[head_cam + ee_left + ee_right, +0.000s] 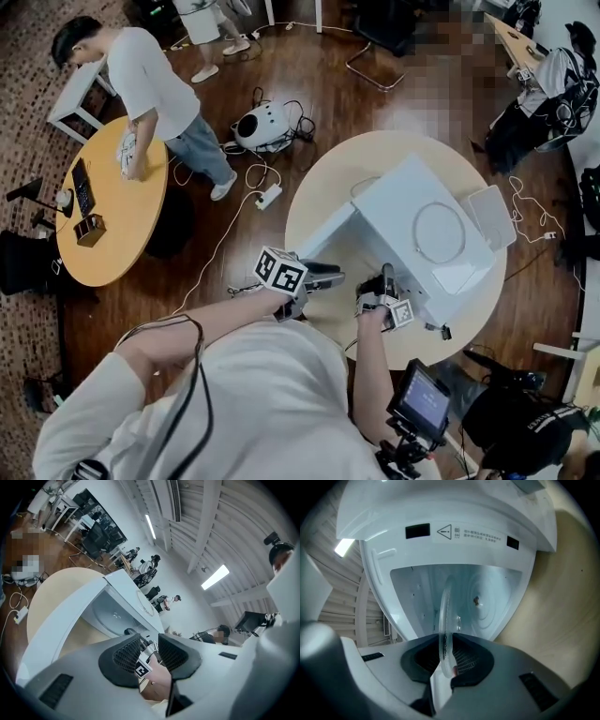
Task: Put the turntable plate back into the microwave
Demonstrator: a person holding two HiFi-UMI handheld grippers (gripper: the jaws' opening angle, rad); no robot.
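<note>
table (323, 178): round, pale wood; the microwave sits on it, towards the right side.
microwave (422, 225): white, door (325, 234) swung open to the left; i see the cavity open in both gripper views.
cavity: pale inside, ringed floor with a small hub (476, 601) at its middle. from the right gripper view i look straight into it.
plate (446, 616): clear glass turntable plate, seen edge-on, in the right gripper. its far edge reaches up in front of the cavity mouth; i cannot tell whether it has crossed the opening. it is not lying on the cavity floor.
right gripper (449, 654): fingers pinching the near rim of the plate, one pad on each face of the glass. in the head view it (386, 279) sits at the near side of the microwave, pointing at the open front.
left gripper (149, 651): fingers spread, nothing between the pads. through the gap i see only the right gripper's marker cube (142, 669) and the hand behind it. in the head view it (330, 277) is just left of the right gripper, near the lower edge of the door, touching neither.
surroundings: a person (155, 89) leans over a second round table (141, 225) at the far left; a small monitor (422, 401) stands near, on the right.
</note>
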